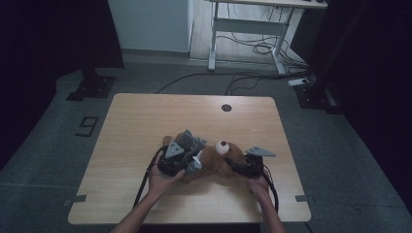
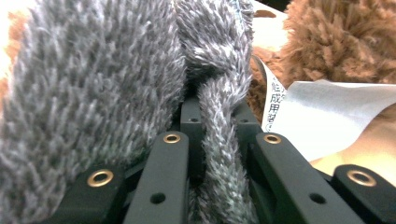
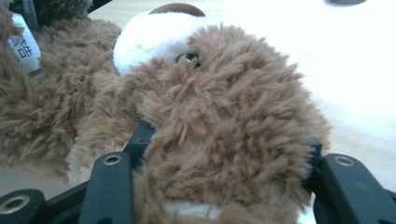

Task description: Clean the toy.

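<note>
Though partly legible, teddy bear's (image 2: pixel 336 42) white tag (image 2: pixel 322 112).

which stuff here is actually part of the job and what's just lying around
In the job:
- brown teddy bear, lying on the table
- grey fuzzy garment on the bear
- left gripper, shut on a fold of the garment
- right gripper, jaws either side of the bear's head

Just there:
- white label on the bear
- desk frame behind
- floor cables

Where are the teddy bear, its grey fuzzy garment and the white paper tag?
teddy bear (image 3: pixel 224 116): right gripper view, brown head fur.
grey fuzzy garment (image 2: pixel 93 93): left gripper view, broad panel.
white paper tag (image 2: pixel 322 112): left gripper view, its middle.
</note>
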